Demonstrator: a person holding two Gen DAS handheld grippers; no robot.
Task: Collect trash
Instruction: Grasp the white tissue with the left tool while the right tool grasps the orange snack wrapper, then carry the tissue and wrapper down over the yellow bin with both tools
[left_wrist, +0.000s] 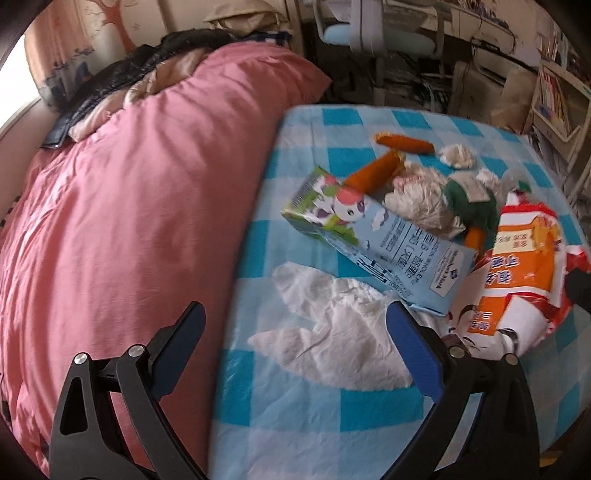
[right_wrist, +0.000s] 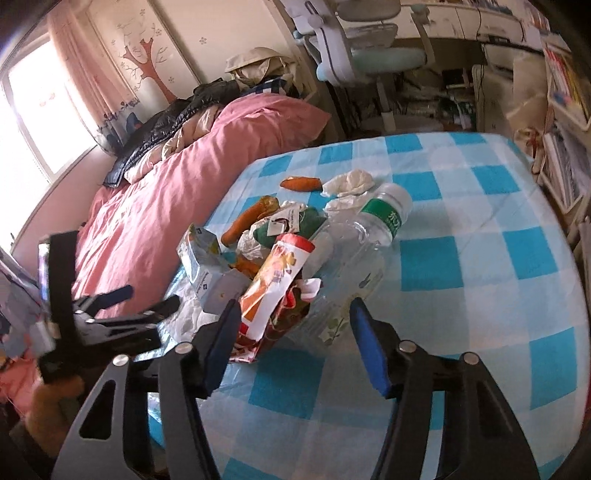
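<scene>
A pile of trash lies on the blue-and-white checked sheet (left_wrist: 295, 424). In the left wrist view a flat white plastic glove (left_wrist: 332, 332) lies between the fingers of my open, empty left gripper (left_wrist: 295, 321). Beyond it are a blue milk carton (left_wrist: 376, 240), an orange snack bag (left_wrist: 517, 266), crumpled tissues (left_wrist: 458, 155) and carrot toys (left_wrist: 402, 144). In the right wrist view my right gripper (right_wrist: 295, 314) is open and empty, just short of the snack bag (right_wrist: 273, 288) and a clear plastic bottle (right_wrist: 354, 243). The left gripper (right_wrist: 122, 314) shows at the left.
A pink quilt (left_wrist: 129, 240) covers the bed's left side, with a dark jacket (left_wrist: 122, 74) at its far end. A desk chair (right_wrist: 369, 55) and bookshelves (right_wrist: 569, 110) stand beyond the bed. Bare checked sheet (right_wrist: 480, 295) lies right of the pile.
</scene>
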